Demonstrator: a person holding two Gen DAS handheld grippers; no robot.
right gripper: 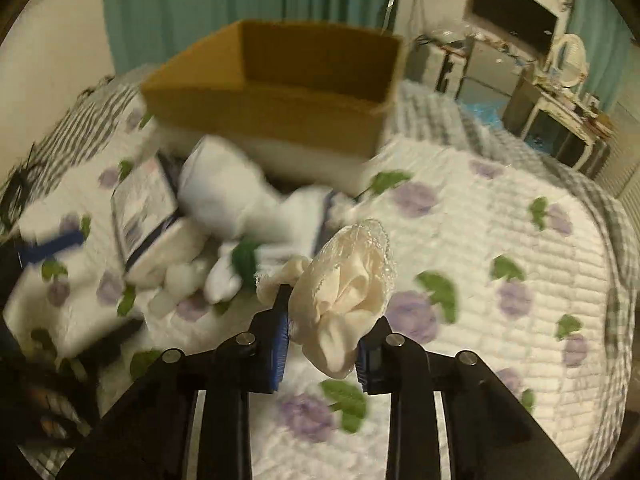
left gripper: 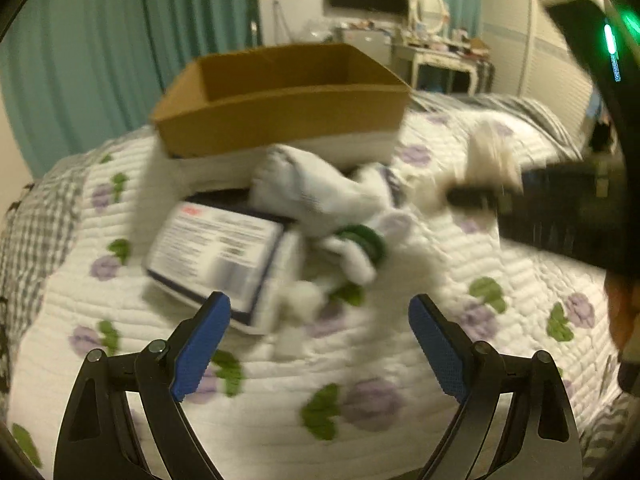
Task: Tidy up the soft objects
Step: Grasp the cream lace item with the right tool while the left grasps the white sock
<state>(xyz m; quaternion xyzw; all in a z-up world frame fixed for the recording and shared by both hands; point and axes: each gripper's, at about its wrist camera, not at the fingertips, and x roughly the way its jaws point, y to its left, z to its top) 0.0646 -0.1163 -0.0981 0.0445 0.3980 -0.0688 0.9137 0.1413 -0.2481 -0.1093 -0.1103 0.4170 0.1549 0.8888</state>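
Observation:
My right gripper (right gripper: 326,312) is shut on a cream lace-edged cloth (right gripper: 348,280), which bulges up between the blue pads above the quilt. In the left wrist view the same cloth (left gripper: 494,152) hangs at the right, with the right gripper's black body below it. My left gripper (left gripper: 319,300) is open, nothing between its fingers, just short of a blurred heap of soft white things: a rolled white sock (left gripper: 316,192) and a white piece with a green band (left gripper: 360,244). The heap (right gripper: 224,196) also lies left of the held cloth. An open cardboard box (left gripper: 280,120) stands behind it.
A flat labelled packet (left gripper: 216,252) lies against the heap's left side. All of this rests on a white quilt with purple flowers (right gripper: 500,240). Teal curtains, a wall screen and a cluttered dressing table (left gripper: 440,56) stand beyond the bed.

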